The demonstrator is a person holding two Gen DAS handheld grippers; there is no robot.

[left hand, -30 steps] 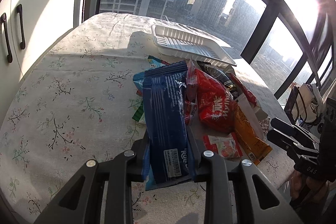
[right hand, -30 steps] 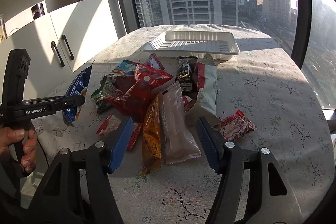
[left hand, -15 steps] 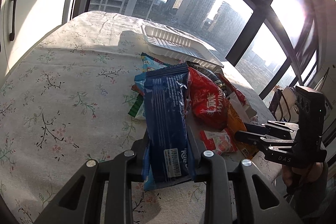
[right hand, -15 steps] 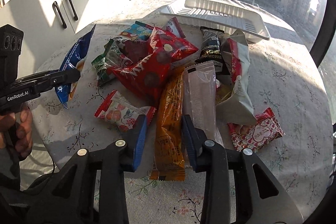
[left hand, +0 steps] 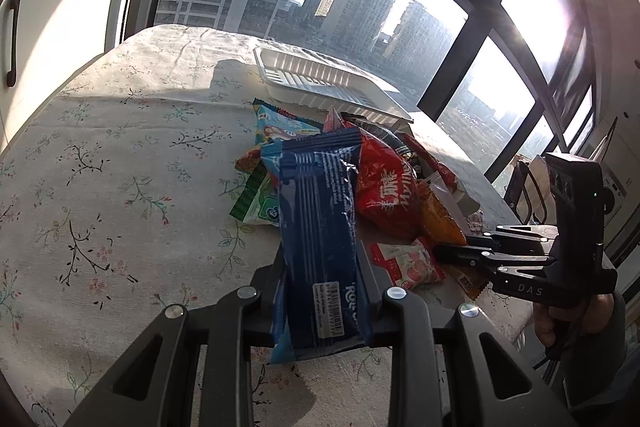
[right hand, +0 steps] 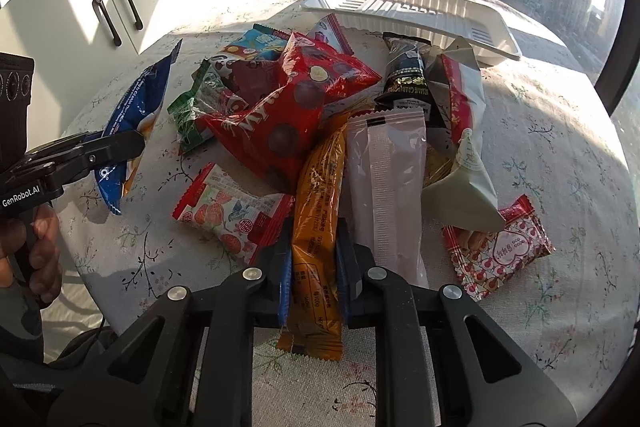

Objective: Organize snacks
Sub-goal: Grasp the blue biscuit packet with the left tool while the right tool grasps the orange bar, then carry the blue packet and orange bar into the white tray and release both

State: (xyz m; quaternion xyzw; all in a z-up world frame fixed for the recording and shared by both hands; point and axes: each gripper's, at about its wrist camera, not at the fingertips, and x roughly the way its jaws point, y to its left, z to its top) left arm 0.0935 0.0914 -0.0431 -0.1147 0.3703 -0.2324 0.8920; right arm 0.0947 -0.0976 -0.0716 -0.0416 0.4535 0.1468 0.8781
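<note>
Right tool (right hand: 314,259) clamps orange packet (right hand: 318,211); left tool (left hand: 320,279) clamps blue packet (left hand: 318,227).

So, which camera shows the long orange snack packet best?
The right wrist view: the long orange snack packet lies nearly whole between the right gripper fingers. The left wrist view shows only part.

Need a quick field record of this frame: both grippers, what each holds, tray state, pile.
left gripper: shut on blue packet, held off the table
right gripper: shut on orange packet, packet's far end in the pile
white tray: far side of table, no snacks visible in it
pile: red bag, pink packet, grey-white packet, black packet, others overlapping
surface: floral tablecloth
</note>
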